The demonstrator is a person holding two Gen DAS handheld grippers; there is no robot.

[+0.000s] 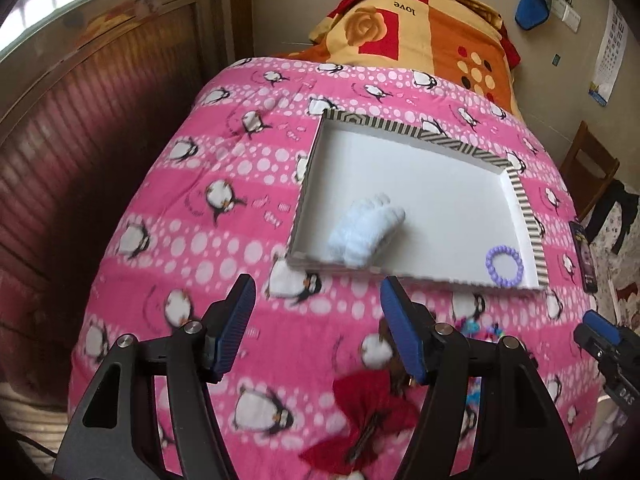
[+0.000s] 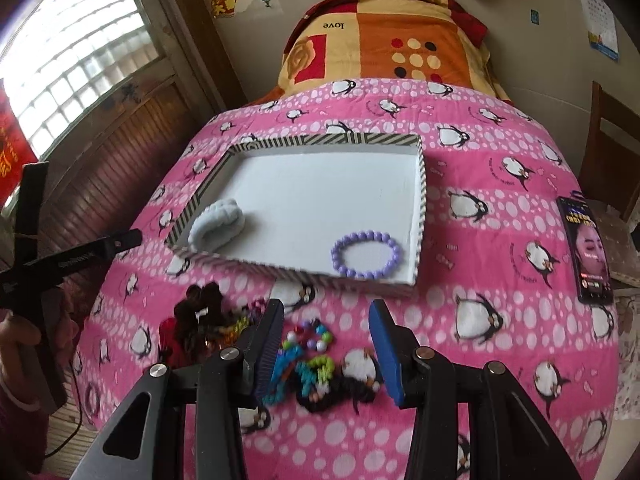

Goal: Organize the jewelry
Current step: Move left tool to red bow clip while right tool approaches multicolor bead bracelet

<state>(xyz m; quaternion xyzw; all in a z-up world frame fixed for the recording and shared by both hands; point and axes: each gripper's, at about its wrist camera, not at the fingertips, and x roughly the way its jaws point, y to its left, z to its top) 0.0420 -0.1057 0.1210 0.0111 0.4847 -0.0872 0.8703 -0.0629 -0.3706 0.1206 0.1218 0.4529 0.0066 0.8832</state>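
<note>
A shallow white tray [image 1: 440,184] with a striped rim [image 2: 421,200] lies on the pink penguin blanket. In it are a fluffy white scrunchie [image 1: 366,230] [image 2: 216,226] and a purple bead bracelet [image 1: 504,266] [image 2: 366,254]. My left gripper [image 1: 318,316] is open and empty, above the blanket in front of the tray, with a red bow clip [image 1: 370,412] below it. My right gripper [image 2: 326,330] is open and empty over a pile of coloured beads and hair ties [image 2: 310,356]. Dark hair pieces [image 2: 204,312] lie to its left.
A phone [image 2: 588,252] lies on the blanket at the right edge. A folded orange and red quilt [image 2: 384,40] sits at the far end of the bed. A wooden wall panel and window are on the left, a chair [image 1: 588,168] on the right.
</note>
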